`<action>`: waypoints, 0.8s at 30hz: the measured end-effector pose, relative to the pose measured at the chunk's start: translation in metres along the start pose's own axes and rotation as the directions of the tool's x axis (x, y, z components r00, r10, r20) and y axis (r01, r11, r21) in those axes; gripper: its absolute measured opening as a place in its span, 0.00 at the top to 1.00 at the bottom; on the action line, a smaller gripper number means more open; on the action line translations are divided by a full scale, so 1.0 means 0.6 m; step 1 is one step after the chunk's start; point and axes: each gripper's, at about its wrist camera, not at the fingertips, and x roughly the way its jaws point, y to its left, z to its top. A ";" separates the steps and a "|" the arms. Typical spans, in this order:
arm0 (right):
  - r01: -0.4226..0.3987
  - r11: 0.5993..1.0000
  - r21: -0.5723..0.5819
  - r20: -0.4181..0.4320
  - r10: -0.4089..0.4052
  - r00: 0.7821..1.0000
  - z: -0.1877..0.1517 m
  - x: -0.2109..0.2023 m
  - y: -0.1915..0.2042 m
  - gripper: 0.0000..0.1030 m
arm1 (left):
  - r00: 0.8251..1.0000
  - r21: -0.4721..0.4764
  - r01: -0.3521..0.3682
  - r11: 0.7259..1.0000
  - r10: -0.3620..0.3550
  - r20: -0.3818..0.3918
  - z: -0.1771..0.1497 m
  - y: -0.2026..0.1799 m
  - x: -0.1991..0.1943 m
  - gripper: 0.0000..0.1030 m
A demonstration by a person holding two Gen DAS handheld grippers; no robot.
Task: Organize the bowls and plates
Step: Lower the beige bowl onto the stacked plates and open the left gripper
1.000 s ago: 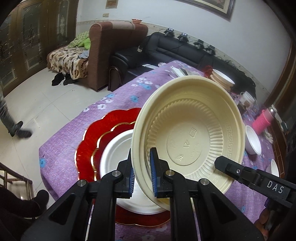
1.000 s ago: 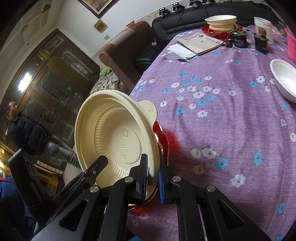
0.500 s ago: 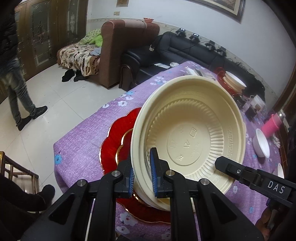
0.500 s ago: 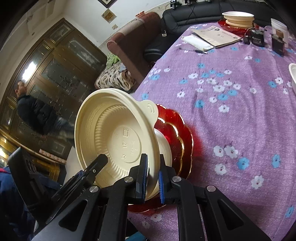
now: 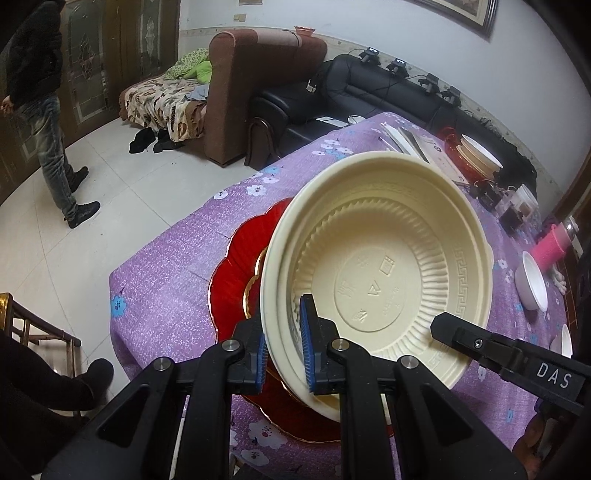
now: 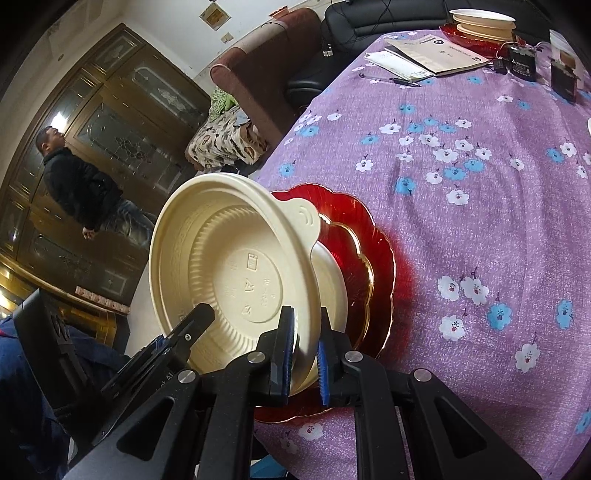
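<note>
Mid-task: cream bowl (image 5: 376, 273) is clamped at its rim by left gripper (image 5: 282, 356) and right gripper (image 6: 304, 356), tilted over red plate (image 6: 373, 258) at the desk (image 6: 480, 221) corner, not yet set down; white bowl (image 5: 532, 282) remains unstacked.

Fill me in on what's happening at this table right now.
A person is holding a cream ribbed plastic bowl with both handheld grippers: the left gripper and the right gripper are each shut on its rim, at separate spots. The bowl is tilted above a white plate that sits on a red scalloped gold-edged platter at the corner of the purple floral tablecloth. It has not been set down flat. A similar stack sits at the far end.
</note>
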 end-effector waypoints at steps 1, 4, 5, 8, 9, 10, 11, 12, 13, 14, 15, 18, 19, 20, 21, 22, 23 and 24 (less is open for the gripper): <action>0.000 1.000 0.000 -0.001 0.000 1.000 0.001 0.001 0.000 0.90 | 1.000 0.000 -0.002 1.000 0.002 -0.001 -0.001 -0.001 0.001 0.87; 0.001 1.000 0.002 -0.006 -0.001 1.000 0.002 0.005 -0.001 0.90 | 1.000 -0.002 -0.003 1.000 0.003 -0.002 -0.001 0.000 0.001 0.87; 0.000 1.000 0.003 -0.008 0.000 1.000 0.003 0.006 -0.002 0.90 | 1.000 -0.002 -0.004 1.000 0.004 -0.003 -0.001 0.000 0.001 0.87; -0.002 1.000 0.004 -0.010 0.002 1.000 0.003 0.008 -0.002 0.90 | 1.000 -0.005 -0.003 1.000 0.003 -0.003 -0.001 0.001 0.001 0.87; -0.004 1.000 0.006 -0.012 0.004 1.000 0.003 0.009 -0.003 0.90 | 1.000 -0.006 -0.004 1.000 0.004 -0.003 -0.001 0.001 0.001 0.87; -0.006 1.000 0.007 -0.013 0.006 1.000 0.003 0.009 -0.002 0.90 | 1.000 -0.006 -0.004 1.000 0.004 -0.003 -0.001 0.002 0.001 0.87; -0.005 1.000 0.008 -0.016 0.005 1.000 0.003 0.010 -0.002 0.89 | 1.000 -0.007 -0.004 1.000 0.004 -0.003 -0.001 0.002 0.000 0.87; -0.006 1.000 0.010 -0.018 0.006 1.000 0.003 0.011 -0.002 0.88 | 1.000 -0.011 -0.004 1.000 0.004 -0.001 -0.001 0.003 0.000 0.87; -0.008 1.000 0.010 -0.021 0.008 1.000 0.003 0.012 -0.003 0.87 | 1.000 -0.011 -0.006 1.000 0.006 -0.003 -0.001 0.004 0.000 0.87; -0.009 1.000 0.010 -0.025 0.009 1.000 0.004 0.014 -0.003 0.87 | 1.000 -0.011 -0.006 1.000 0.006 -0.003 -0.001 0.005 0.000 0.87; -0.007 1.000 0.010 -0.025 0.007 1.000 0.004 0.015 -0.003 0.87 | 1.000 -0.011 -0.008 1.000 0.008 -0.002 -0.002 0.005 0.000 0.87; -0.006 1.000 0.009 -0.025 0.006 1.000 0.005 0.018 -0.003 0.87 | 1.000 -0.014 -0.009 1.000 0.009 -0.004 -0.002 0.007 0.001 0.87; -0.006 1.000 0.010 -0.026 0.006 1.000 0.006 0.018 -0.003 0.87 | 1.000 -0.013 -0.011 1.000 0.011 -0.003 -0.001 0.007 0.001 0.87; -0.006 1.000 0.012 -0.026 0.007 1.000 0.006 0.018 -0.003 0.87 | 1.000 -0.014 -0.012 1.000 0.012 -0.002 -0.001 0.007 0.002 0.87; -0.008 1.000 0.013 -0.027 0.008 1.000 0.006 0.019 -0.004 0.86 | 1.000 -0.015 -0.013 1.000 0.013 -0.002 0.000 0.006 0.004 0.87; -0.009 1.000 0.014 -0.027 0.009 1.000 0.007 0.019 -0.004 0.86 | 1.000 -0.013 -0.016 1.000 0.016 -0.004 0.001 0.006 0.006 0.87; -0.007 1.000 0.014 -0.027 0.008 1.000 0.007 0.020 -0.004 0.86 | 1.000 -0.014 -0.018 1.000 0.018 -0.008 0.001 0.005 0.008 0.87; -0.007 1.000 0.014 -0.027 0.007 1.000 0.007 0.020 -0.003 0.86 | 1.000 -0.016 -0.018 1.000 0.018 -0.010 0.002 0.005 0.010 0.87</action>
